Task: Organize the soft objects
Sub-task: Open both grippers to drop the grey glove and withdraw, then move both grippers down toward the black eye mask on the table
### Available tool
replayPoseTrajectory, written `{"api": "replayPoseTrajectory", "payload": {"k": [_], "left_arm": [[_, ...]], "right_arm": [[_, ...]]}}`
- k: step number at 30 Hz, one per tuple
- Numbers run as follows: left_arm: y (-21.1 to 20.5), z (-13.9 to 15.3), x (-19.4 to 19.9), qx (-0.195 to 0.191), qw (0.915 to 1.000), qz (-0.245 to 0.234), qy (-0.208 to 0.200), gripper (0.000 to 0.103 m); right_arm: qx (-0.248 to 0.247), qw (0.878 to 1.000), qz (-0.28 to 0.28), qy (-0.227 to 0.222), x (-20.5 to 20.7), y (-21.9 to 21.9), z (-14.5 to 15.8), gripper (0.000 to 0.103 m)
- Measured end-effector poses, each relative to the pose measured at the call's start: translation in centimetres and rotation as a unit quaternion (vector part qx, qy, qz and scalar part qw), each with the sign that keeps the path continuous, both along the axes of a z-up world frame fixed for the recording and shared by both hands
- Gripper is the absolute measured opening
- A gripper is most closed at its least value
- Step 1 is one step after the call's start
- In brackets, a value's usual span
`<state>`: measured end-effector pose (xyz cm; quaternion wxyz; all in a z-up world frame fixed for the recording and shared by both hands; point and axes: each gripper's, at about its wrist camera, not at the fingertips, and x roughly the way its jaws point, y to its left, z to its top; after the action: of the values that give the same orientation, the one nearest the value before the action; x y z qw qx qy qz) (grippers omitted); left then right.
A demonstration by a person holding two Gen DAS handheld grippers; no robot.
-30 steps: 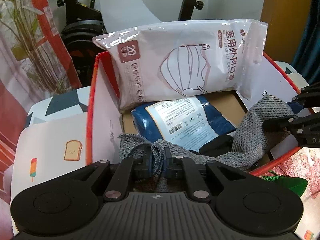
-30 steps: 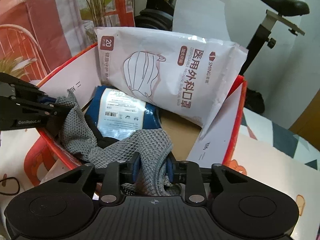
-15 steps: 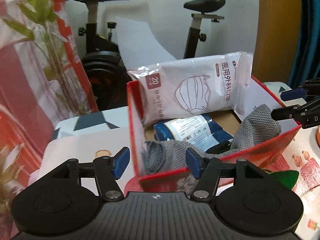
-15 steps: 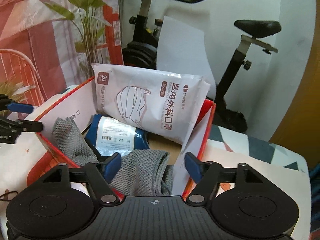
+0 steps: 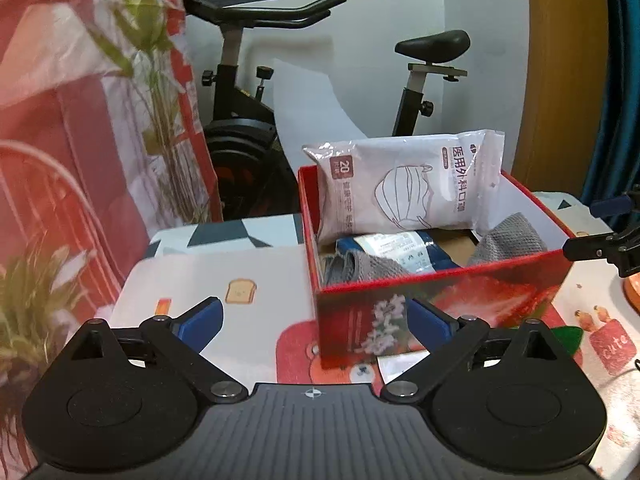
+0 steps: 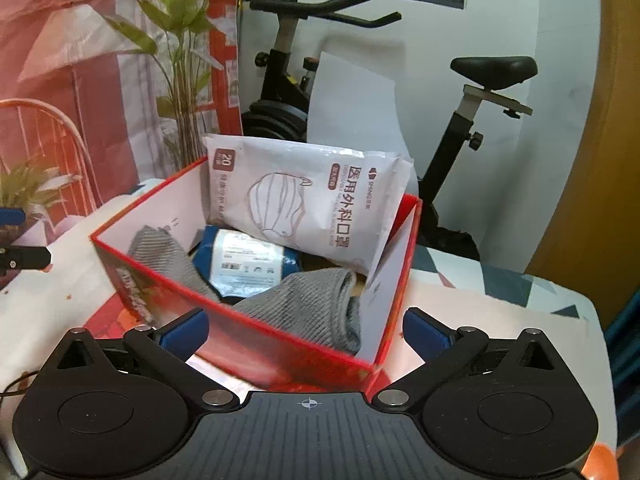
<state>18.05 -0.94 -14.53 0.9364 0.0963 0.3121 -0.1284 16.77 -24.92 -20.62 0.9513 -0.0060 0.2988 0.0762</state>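
A red box [image 5: 440,300] [image 6: 248,324] stands on the table. Inside it, a white face-mask pack [image 5: 404,184] [image 6: 304,204] leans against the back wall, a blue packet [image 5: 400,250] [image 6: 248,258] lies flat, and a grey knitted cloth [image 5: 508,240] [image 6: 304,296] drapes across the front. My left gripper [image 5: 316,322] is open and empty, pulled back in front of the box's left corner. My right gripper [image 6: 306,326] is open and empty, back from the box's near right corner. The right gripper's fingers [image 5: 600,236] show at the right edge of the left wrist view.
The table has a cartoon-print cloth [image 5: 224,280]. An exercise bike [image 5: 256,92] [image 6: 304,60] stands behind the table. Plants [image 6: 180,60] and a red-and-white backdrop [image 5: 60,128] are on the left. An orange object [image 5: 632,296] sits at the far right.
Both grippers let go of the grey cloth, opened wide and drew back out of the box. The cloth now rests inside the box.
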Motion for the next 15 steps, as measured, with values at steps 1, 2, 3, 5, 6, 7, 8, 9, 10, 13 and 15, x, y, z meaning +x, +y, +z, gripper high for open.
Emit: {"api": "replayPoseTrajectory", "payload": {"k": [1,2,3,5,6,7,8,9,10,13,15], "left_arm": [[0.2,-0.1,-0.4,-0.003,1.0000,0.001,0.001,0.100],[0.5,-0.2,-1.0,-0.007,1.0000,0.001,0.001,0.100],[0.7,-0.3,-1.6,-0.009,1.0000,0.001,0.002,0.100],[1.2,-0.8,-3.0,-0.013,0.9999,0.001,0.003,0.100],[1.5,-1.0,-3.6,-0.015,0.9999,0.002,0.005,0.100],[1.7,-1.3,-4.3,-0.017,0.9998,0.002,0.008,0.100],[2.0,-1.6,-5.0,-0.018,0.9998,0.002,0.010,0.100],[2.2,-1.9,-5.5,-0.020,0.9997,0.003,0.014,0.100],[2.4,-2.2,-6.1,-0.022,0.9996,0.004,0.018,0.100],[2.7,-3.4,-7.8,-0.025,0.9993,0.003,0.028,0.100],[2.9,-4.0,-8.8,-0.027,0.9991,0.002,0.032,0.100]], "right_arm": [[0.002,1.000,0.002,-0.002,-0.6,0.2,-0.1,0.102],[0.003,1.000,0.003,-0.004,-1.3,0.4,-0.3,0.102],[0.004,1.000,0.006,-0.004,-2.0,0.7,-0.4,0.102],[0.007,1.000,0.013,-0.005,-3.5,1.2,-0.9,0.102],[0.008,1.000,0.017,-0.004,-4.1,1.5,-1.1,0.102],[0.009,1.000,0.022,-0.002,-5.0,1.9,-1.5,0.102],[0.008,1.000,0.026,0.000,-5.6,2.3,-1.9,0.102],[0.007,0.999,0.032,0.003,-6.4,2.8,-2.4,0.102],[0.005,0.999,0.040,0.008,-7.0,3.3,-2.9,0.102],[-0.004,0.998,0.061,0.026,-8.8,4.9,-4.6,0.102],[-0.009,0.996,0.075,0.043,-10.1,6.0,-6.2,0.102]]}}
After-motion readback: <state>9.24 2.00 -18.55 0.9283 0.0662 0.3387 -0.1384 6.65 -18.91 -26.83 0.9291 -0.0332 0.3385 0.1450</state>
